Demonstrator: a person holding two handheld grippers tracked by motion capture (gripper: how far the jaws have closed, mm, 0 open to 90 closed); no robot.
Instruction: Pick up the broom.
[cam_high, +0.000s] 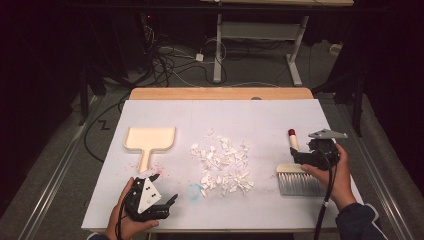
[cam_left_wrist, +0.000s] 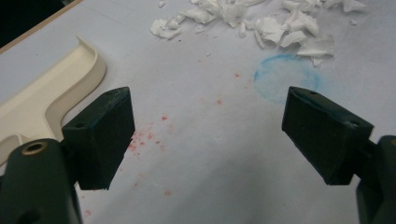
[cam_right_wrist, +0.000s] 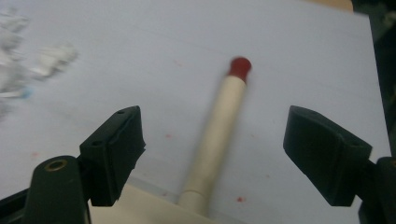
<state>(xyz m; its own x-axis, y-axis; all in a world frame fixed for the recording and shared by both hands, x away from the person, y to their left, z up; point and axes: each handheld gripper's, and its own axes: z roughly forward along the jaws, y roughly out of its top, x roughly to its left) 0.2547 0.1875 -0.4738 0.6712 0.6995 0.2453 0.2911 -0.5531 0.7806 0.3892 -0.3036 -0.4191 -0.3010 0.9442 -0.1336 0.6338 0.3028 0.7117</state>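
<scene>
Right hand-held gripper (cam_high: 314, 152) closing in on the brush (cam_high: 296, 167); jaws standing wide apart, straddling its handle (cam_right_wrist: 215, 135).

Brush is lying at the counter (cam_high: 260, 112) right side, dustpan (cam_high: 149, 140) left, paper scraps (cam_high: 222, 165) between. Left hand-held gripper (cam_high: 162, 192) is hovering released near the dustpan. Centre the handle between the jaws before clamping.

White-covered table (cam_high: 280, 112) with dustpan (cam_high: 149, 139), paper scraps (cam_high: 222, 165), brush (cam_high: 298, 172)

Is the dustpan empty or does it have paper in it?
Empty. The dustpan shows a bare cream inside, and the paper scraps lie apart on the table.
</scene>
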